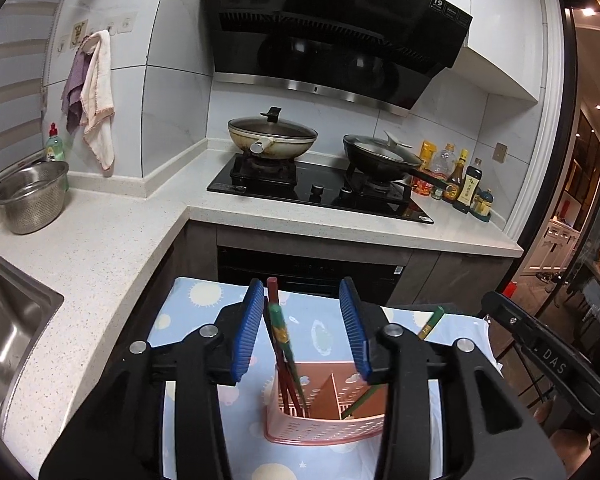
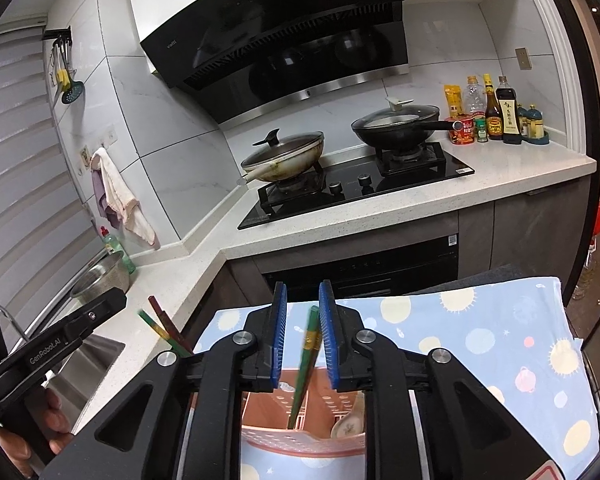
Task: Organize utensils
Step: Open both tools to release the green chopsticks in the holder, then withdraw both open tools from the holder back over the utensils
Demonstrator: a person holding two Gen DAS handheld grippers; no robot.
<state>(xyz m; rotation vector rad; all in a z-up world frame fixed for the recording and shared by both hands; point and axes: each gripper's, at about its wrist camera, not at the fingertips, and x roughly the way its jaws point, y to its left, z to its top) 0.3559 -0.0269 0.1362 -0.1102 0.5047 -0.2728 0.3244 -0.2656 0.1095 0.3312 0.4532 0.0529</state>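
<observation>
A pink perforated utensil holder (image 1: 324, 420) stands on a blue sun-patterned cloth (image 1: 204, 300). In the left wrist view, my left gripper (image 1: 306, 300) is open above the holder's left compartment, where red and green chopsticks (image 1: 280, 332) stand between the pads. One more green chopstick (image 1: 430, 322) leans in the right compartment. In the right wrist view, my right gripper (image 2: 302, 300) is open, its pads on either side of a green chopstick (image 2: 306, 356) that stands in the holder (image 2: 300, 436). A ceramic spoon (image 2: 348, 420) lies in the compartment to the right.
White counter (image 1: 100, 248) with a steel sink (image 1: 4, 328) and a steel colander (image 1: 30, 196) on the left. Black hob (image 1: 320, 194) with two lidded pans behind. Sauce bottles (image 1: 460, 180) at the right. The other gripper's body (image 1: 548, 360) is close on the right.
</observation>
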